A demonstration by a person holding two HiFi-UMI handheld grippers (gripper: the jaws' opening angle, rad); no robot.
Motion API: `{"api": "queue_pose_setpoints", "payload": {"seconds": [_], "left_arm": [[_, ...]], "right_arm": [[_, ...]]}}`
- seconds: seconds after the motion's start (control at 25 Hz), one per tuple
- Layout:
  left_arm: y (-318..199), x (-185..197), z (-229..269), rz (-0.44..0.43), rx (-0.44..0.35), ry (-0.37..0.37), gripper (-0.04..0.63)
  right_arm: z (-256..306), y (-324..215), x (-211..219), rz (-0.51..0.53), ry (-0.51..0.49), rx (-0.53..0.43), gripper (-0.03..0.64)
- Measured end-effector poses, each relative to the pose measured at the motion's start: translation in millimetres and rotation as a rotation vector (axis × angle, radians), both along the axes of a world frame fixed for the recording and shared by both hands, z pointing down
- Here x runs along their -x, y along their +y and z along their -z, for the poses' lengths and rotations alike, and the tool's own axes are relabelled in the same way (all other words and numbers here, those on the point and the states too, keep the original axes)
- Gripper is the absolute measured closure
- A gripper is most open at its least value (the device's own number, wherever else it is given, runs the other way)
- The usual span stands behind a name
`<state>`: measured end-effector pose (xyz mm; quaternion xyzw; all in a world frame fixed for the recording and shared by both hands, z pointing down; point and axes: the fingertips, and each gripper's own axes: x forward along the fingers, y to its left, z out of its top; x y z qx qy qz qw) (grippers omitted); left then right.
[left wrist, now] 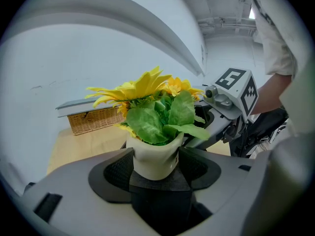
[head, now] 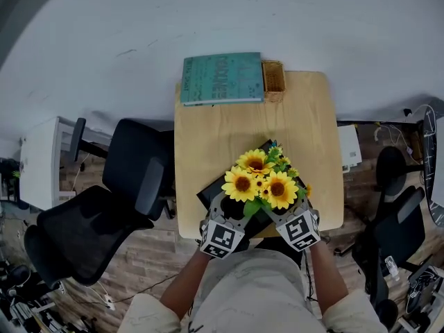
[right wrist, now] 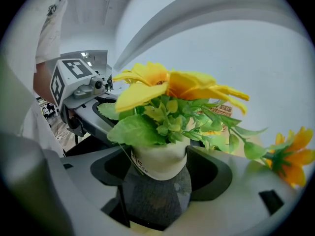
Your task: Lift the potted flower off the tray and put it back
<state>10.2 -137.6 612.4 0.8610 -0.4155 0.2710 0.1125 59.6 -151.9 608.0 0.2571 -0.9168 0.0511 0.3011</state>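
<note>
The potted flower [head: 260, 182] is a bunch of yellow sunflowers with green leaves in a cream pot [left wrist: 153, 159]. It is over the near end of the black tray [head: 211, 191], close to the table's front edge. My left gripper [head: 239, 212] is shut on the pot from the left and my right gripper [head: 275, 212] is shut on it from the right. In the right gripper view the pot [right wrist: 160, 163] sits pinched between the dark jaws. The blooms hide the pot's base, so I cannot tell whether it touches the tray.
A teal book [head: 222, 78] and a small wicker basket [head: 273, 77] lie at the far edge of the light wooden table [head: 208, 130]. Black office chairs [head: 104, 214] stand to the left, with another chair [head: 388, 214] on the right.
</note>
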Motion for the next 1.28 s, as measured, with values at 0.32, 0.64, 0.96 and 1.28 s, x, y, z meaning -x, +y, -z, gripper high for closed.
{"api": "queue_pose_setpoints", "payload": {"seconds": [0.32, 0.64, 0.96, 1.28], "left_arm": [[13, 6, 26, -0.034, -0.032, 0.017, 0.322], [24, 14, 57, -0.068, -0.108, 0.034, 0.322], [34, 17, 86, -0.111, -0.185, 0.047, 0.322], [28, 20, 128, -0.126, -0.272, 0.081, 0.322]], "right_arm": [[25, 15, 5, -0.041, -0.040, -0.035, 0.267], [55, 28, 13, -0.084, -0.075, -0.108, 0.267], [84, 41, 17, -0.138, -0.108, -0.176, 0.267], [124, 36, 21, -0.159, -0.139, -0.251, 0.267]]}}
